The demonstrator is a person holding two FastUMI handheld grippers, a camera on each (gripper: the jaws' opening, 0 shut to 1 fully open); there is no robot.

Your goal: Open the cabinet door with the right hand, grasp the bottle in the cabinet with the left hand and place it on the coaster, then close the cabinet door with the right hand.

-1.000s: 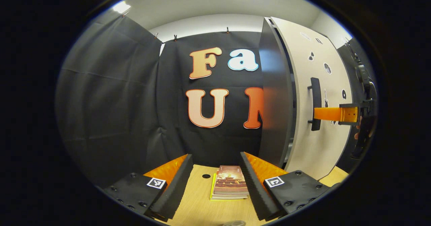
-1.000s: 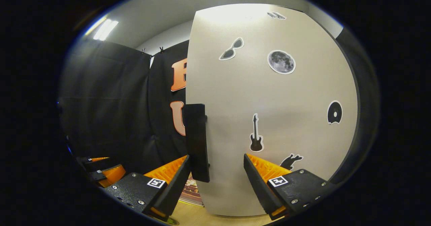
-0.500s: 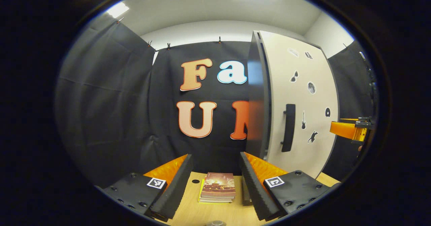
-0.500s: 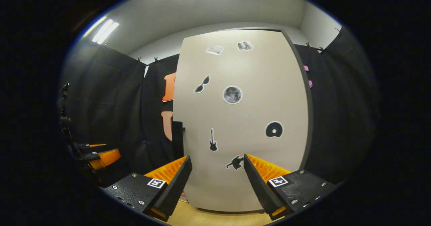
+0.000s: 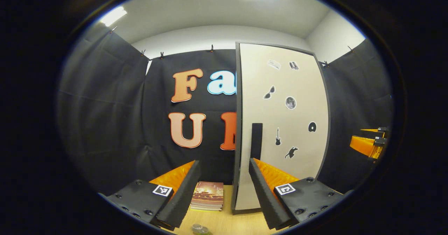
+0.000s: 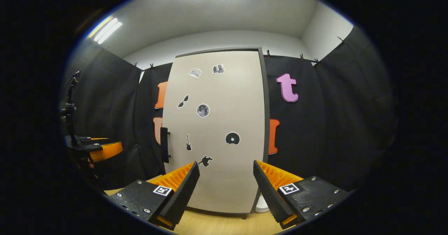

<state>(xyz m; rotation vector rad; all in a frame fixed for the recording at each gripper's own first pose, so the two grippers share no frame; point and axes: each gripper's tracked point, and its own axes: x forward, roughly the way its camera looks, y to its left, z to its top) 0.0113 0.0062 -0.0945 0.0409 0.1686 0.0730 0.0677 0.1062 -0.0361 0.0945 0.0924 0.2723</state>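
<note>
While I hold both tools back from the tall pale-grey cabinet door [image 6: 217,130], I see it closed flat against its dark frame, with small black stickers scattered over its face. Its black vertical bar handle [image 6: 164,144] sits at the door's left edge, about mid-height. My right hand-held gripper [image 6: 224,189] points at the lower part of the door with its fingers spread apart and nothing between them; it touches neither the door nor the handle.

In the left gripper view, my left hand-held gripper [image 5: 224,189] also has its fingers wide apart and empty, aimed at the door's left edge [image 5: 238,130], where the handle [image 5: 256,140] shows head-on. Just left of the cabinet, a small stack of books with a reddish-brown cover [image 5: 208,200] lies on the light wooden table [image 5: 227,221]. At the very near edge of that view, the rounded top of a small clear object [image 5: 199,229] peeks in; I cannot tell what it is. Far off to the right there, the other gripper [image 5: 369,144] hangs in front of the black cloth.
</note>
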